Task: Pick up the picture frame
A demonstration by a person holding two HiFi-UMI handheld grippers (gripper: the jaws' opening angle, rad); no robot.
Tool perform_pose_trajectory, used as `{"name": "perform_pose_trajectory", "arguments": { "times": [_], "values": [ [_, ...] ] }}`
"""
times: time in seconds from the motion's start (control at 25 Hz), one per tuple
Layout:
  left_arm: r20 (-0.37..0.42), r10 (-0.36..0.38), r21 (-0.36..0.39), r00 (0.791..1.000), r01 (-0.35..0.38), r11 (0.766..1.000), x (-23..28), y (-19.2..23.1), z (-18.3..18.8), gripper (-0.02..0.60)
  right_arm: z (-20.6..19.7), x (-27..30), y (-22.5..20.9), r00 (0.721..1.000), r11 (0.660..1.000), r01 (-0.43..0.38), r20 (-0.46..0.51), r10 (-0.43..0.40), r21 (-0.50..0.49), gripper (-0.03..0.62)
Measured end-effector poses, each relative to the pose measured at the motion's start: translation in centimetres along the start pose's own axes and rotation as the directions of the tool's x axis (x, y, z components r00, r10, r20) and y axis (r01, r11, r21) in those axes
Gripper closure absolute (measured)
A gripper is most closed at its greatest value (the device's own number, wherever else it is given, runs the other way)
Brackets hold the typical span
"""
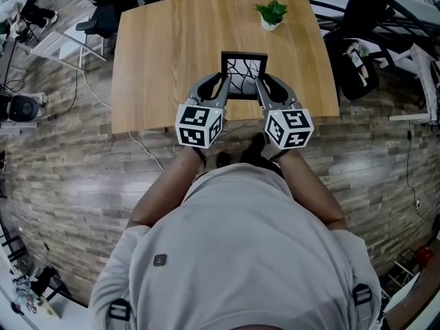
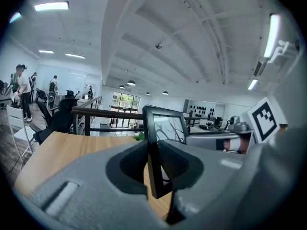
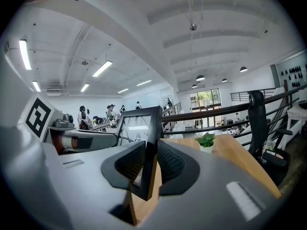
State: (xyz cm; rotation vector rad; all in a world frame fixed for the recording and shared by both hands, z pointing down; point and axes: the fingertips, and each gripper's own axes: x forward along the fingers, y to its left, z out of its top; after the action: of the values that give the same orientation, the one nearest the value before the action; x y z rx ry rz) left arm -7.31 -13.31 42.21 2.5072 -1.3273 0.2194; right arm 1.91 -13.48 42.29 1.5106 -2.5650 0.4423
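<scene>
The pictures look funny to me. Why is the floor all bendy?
Head view: the wide lens bows the floor planks and the table edge. Left gripper view and right gripper view: same bulge, curved ceiling, dark corners; the picture frame looks sharp.

The picture frame (image 1: 244,76) is black around a pale picture crossed by dark branching lines. The left tool (image 1: 221,86) and right tool (image 1: 261,86) are grey, and their cubes (image 1: 199,124) are white with black square markers. The table (image 1: 158,53) is light, fine-grained wood. The plant (image 1: 271,9) is green in a white pot (image 1: 270,25). The floor (image 1: 75,184) shows grey-brown planks, and the person's shirt (image 1: 240,253) is light grey.
</scene>
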Motion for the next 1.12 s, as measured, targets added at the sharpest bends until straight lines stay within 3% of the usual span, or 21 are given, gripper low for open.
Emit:
{"name": "perform_pose_trajectory", "arguments": {
  "times": [0.24,0.52,1.12],
  "values": [
    [0.004,-0.018,-0.030,1.000,0.018,0.999,-1.0,-0.8,-1.1,0.508,-1.0,-1.3,0.5,1.000,1.000,0.016,-0.024,-0.016,-0.004,0.507],
    [0.016,0.010,-0.020,1.000,-0.010,1.000,-1.3,-2.6,-0.6,0.508,-0.6,-2.9,-0.1,1.000,1.000,-0.013,-0.009,0.013,-0.004,0.507],
    [0.021,0.087,-0.029,0.996,-0.086,0.996,0.0,-15.5,-2.4,0.508,-1.5,-13.0,-7.4,0.994,0.994,-0.108,-0.008,0.108,-0.004,0.507]
  ]
}}
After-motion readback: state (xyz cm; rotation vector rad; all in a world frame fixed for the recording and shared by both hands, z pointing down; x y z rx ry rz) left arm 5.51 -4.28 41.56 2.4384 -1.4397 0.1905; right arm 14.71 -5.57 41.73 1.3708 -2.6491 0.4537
